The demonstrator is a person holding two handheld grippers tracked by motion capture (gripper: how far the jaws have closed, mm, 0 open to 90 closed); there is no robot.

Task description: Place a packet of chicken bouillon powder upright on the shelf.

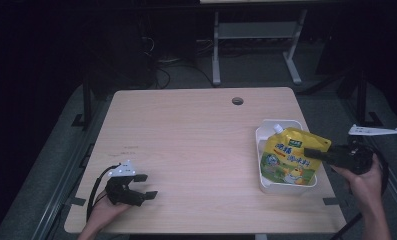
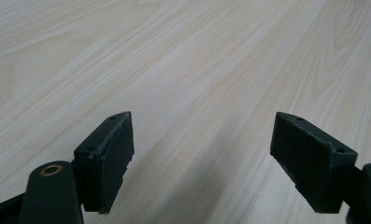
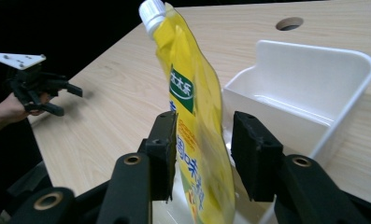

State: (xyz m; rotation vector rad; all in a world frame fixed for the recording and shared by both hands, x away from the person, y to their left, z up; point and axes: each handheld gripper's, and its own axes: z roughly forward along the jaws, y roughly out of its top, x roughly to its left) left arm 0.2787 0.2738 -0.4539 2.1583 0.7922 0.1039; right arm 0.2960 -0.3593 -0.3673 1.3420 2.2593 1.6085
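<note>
While my right gripper [image 3: 202, 154] hangs with jaws apart around it, pads off its glossy sides, the yellow pouch [image 3: 192, 107] stands in the white bin [image 3: 314, 60] at the table's [image 1: 186, 135] four o'clock, long axis nearly upright, white cap [image 3: 151, 11] tipped toward twelve. Smooth plastic walls box its base. At seven o'clock, well apart, my left gripper [image 1: 136, 186] rests wide open on bare pale woodgrain.

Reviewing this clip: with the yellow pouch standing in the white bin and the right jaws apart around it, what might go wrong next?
1. The yellow pouch stands tall and leaning in the white bin; unclamped, it may slump or tip over the rim.
2. The right gripper has jaws close on both sides; pulling back could snag the pouch and drag it out.
</note>
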